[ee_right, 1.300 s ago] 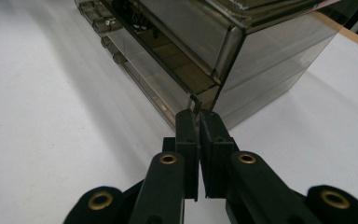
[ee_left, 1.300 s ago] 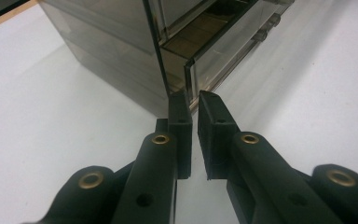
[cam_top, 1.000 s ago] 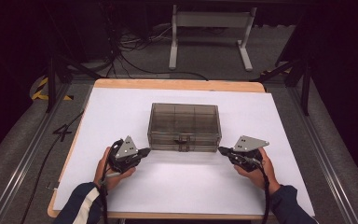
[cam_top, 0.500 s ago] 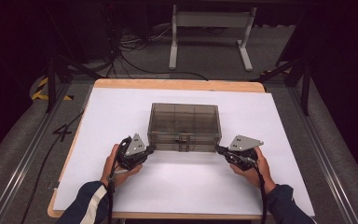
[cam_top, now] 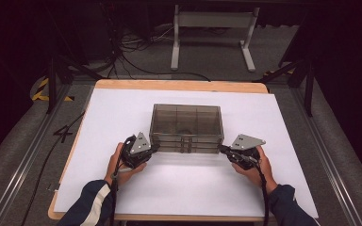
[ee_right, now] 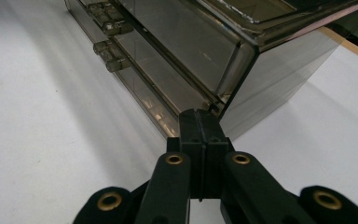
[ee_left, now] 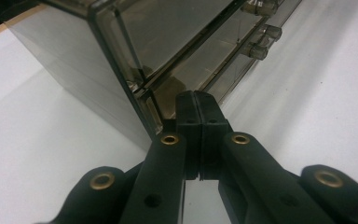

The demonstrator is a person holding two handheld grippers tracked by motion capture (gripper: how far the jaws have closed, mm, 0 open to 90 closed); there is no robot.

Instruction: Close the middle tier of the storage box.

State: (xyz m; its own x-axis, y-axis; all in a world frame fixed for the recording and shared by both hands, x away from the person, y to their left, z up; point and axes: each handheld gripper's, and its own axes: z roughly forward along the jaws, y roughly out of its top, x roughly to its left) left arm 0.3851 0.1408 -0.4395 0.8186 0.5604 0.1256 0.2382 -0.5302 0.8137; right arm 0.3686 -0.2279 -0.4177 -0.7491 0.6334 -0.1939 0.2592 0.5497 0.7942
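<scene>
While both fingers pinch shut, smoky drawer box (cam_top: pixel 187 128) lies between left gripper (cam_top: pixel 153 148), right gripper (cam_top: pixel 223 149)

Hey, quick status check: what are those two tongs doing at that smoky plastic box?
Left tongs shut, tip at box's near left corner. Right tongs shut, at near right corner. Nothing gripped. Nothing in the way.

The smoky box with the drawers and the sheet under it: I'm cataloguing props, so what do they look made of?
The box looks like smoke-tinted clear hard plastic, glossy: you see through its walls to dividers inside, and its edges catch highlights. The small drawer handles seem the same clear plastic. The sheet is matte white, possibly paper or thin board; it lies on a tabletop with a pale wood-look edge.
</scene>
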